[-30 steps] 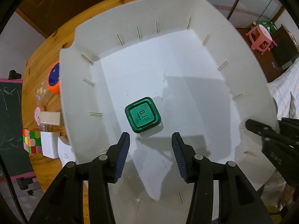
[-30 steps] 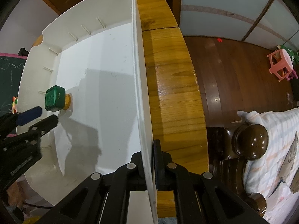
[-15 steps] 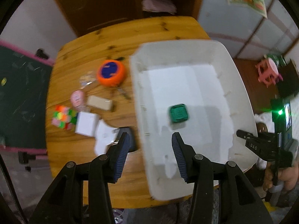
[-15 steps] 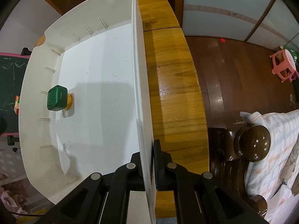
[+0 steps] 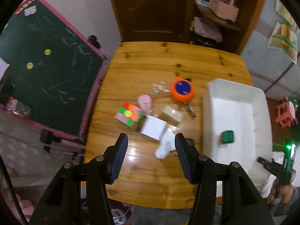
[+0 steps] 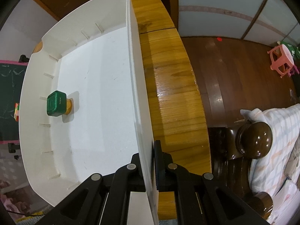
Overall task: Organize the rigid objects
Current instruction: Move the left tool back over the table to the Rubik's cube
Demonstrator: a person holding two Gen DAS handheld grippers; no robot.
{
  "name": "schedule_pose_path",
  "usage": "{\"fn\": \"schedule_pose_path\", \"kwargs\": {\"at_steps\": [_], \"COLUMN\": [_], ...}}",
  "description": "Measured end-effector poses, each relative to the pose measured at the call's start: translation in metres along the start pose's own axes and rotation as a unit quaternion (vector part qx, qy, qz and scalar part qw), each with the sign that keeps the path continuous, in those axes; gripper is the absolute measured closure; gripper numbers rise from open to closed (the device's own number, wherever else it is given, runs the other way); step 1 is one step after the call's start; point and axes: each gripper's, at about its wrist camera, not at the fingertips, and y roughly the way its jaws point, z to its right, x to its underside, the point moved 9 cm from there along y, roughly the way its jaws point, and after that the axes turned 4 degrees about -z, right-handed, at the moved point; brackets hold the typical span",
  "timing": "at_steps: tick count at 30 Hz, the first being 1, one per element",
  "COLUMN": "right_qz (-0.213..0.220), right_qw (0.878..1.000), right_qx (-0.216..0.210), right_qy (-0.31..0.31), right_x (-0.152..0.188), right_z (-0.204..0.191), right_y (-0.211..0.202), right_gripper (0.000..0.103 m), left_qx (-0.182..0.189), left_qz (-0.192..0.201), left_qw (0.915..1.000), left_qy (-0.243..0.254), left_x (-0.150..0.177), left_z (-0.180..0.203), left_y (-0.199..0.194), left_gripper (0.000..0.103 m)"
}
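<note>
Left hand-held gripper (image 5: 151, 156) risen, wide, empty | right hand-held gripper (image 6: 149, 166) clamps bin wall (image 6: 138, 97)

A home is indicated, likely a lived-in family room. A child's chalkboard (image 5: 46, 71) is seen beside the wooden table (image 5: 150, 65), with a pink plastic stool (image 6: 281, 60), striped bedding (image 6: 277, 131) and a wooden door (image 5: 150, 9)

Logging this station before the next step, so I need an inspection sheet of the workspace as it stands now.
Surface: wooden table, glossy.
Job's things: white bin holds green cube; puzzle cube, orange round item, white box, tan block on table.
Clutter: pink round tag.
Grippers: left hand-held gripper open, empty; right hand-held gripper clamps bin wall.
Cables: nothing seen.
Surroundings: chalkboard, pink stool.
</note>
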Motion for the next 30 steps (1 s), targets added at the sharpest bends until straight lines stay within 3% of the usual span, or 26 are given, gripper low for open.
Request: {"fn": "schedule_pose_path", "kwargs": {"at_steps": [4,13,14,16,20,30], "right_qz": [-0.004,-0.007,-0.008,-0.010,-0.014,-0.019], "right_qw": [1.000,1.000,1.000,1.000,0.999,0.999], "right_qx": [0.004,0.011,0.012,0.015,0.019,0.027], "right_qy": [0.006,0.019,0.020,0.021,0.026,0.037], "right_x": [-0.001,0.000,0.000,-0.001,-0.001,0.000], "right_z": [0.001,0.000,0.000,-0.001,-0.001,0.001], "right_y": [0.001,0.000,0.000,0.000,0.000,0.001], "right_gripper": [0.099,0.099,0.099,0.099,0.099,0.098], "left_qx": [-0.002,0.010,0.014,0.030,0.054,0.036], "left_qz": [0.006,-0.041,-0.045,-0.060,-0.085,-0.132], "left_qw": [1.0000,0.9990,0.9987,0.9974,0.9945,0.9860], "left_qy": [-0.003,0.016,0.020,0.026,0.027,0.095], "left_x": [-0.008,-0.017,-0.017,-0.018,-0.022,-0.022], "left_z": [-0.020,-0.052,-0.052,-0.054,-0.057,-0.050], "left_y": [0.011,0.081,0.088,0.104,0.136,0.198], "left_gripper": [0.035,0.033,0.030,0.014,0.014,0.014]}}
